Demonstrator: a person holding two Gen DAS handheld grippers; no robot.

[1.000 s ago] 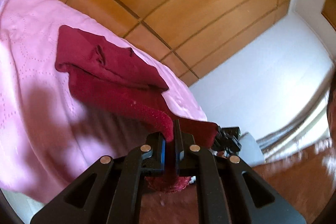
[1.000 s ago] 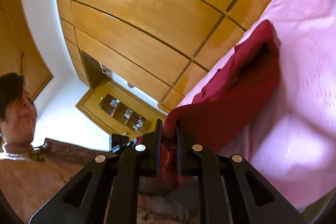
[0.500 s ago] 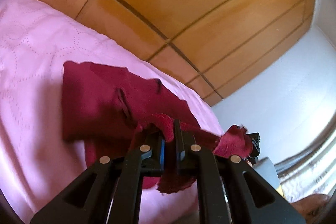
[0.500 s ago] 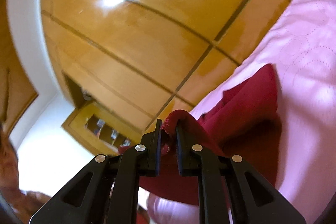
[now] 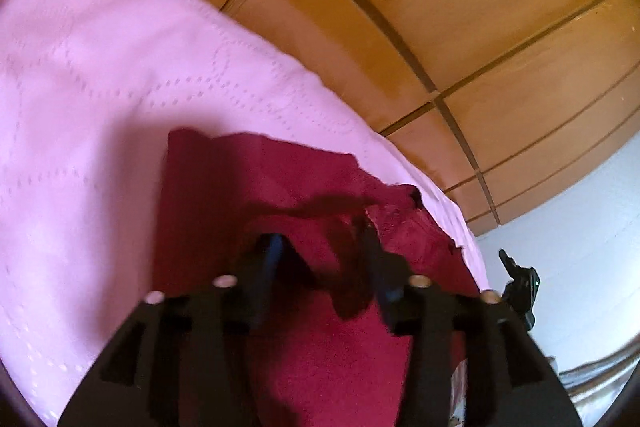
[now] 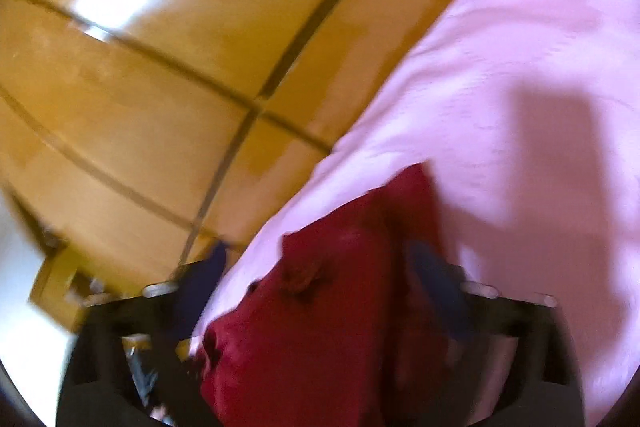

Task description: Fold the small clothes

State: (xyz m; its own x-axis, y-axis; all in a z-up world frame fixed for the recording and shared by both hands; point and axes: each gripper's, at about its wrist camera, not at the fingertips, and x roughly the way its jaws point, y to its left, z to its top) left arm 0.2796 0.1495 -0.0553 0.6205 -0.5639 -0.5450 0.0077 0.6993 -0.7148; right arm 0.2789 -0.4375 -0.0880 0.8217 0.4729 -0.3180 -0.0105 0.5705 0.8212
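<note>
A dark red garment (image 5: 256, 195) lies folded over itself on the pink bedspread (image 5: 88, 115). My left gripper (image 5: 320, 247) hovers just over the garment's near layer; its jaws are opening and the cloth lies loose between them, with no pad pressing on it. In the right wrist view the same red garment (image 6: 328, 307) fills the lower middle, blurred. My right gripper (image 6: 320, 267) has its jaws spreading wide, one finger on either side of the cloth, free of it. The other gripper's black tip (image 5: 520, 283) shows at the right edge of the left wrist view.
A wooden panelled wardrobe (image 5: 460, 7) rises right behind the bed edge. A white wall (image 5: 580, 247) lies to the right. The pink bedspread (image 6: 540, 87) stretches away on the far side of the garment.
Both grippers carried the garment's near edge forward over the rest of it, came down toward the bed, then let go as their jaws parted. The cloth now lies doubled on the bedspread.
</note>
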